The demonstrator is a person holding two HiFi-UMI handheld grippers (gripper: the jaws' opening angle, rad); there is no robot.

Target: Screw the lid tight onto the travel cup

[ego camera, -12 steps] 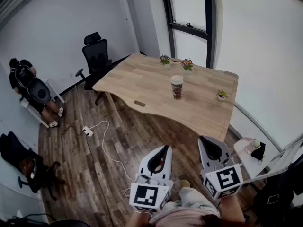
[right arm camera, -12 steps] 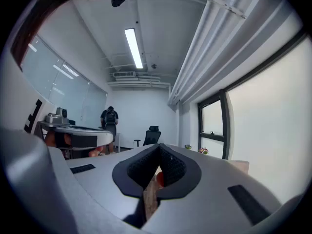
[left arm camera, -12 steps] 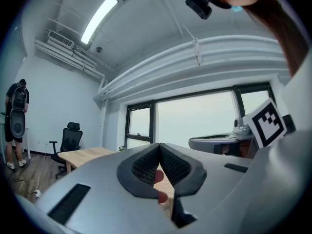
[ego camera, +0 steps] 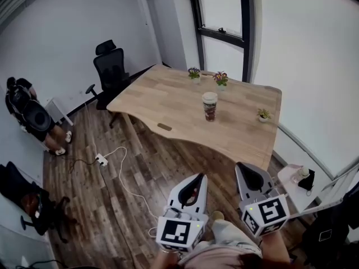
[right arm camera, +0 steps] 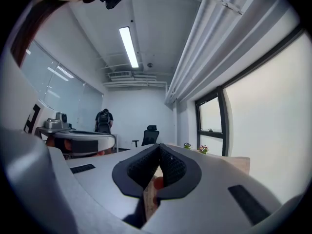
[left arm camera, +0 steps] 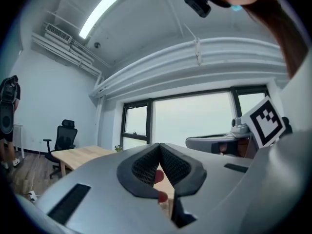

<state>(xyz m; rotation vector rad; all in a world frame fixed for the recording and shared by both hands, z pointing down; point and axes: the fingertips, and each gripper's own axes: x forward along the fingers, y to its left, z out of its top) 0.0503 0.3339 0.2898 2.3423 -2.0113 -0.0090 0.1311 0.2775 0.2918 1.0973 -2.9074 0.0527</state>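
Both level, closed; left hand-held gripper (ego camera: 198,176), right hand-held gripper (ego camera: 242,166)

Both grippers sit low & close to the body at the near edge of the head view, side by side w/ a small gap btwn them: left gripper (ego camera: 197,177) and right gripper (ego camera: 241,166) each point fwd and approx level, the right one slightly farther out. Jaws on each are fully together, dark ribbed pads (left arm camera: 145,165) meeting at the tips. Left marker cube (ego camera: 178,231) and right marker cube (ego camera: 268,213) face up toward the head cam; the hands behind them are mostly cut off.
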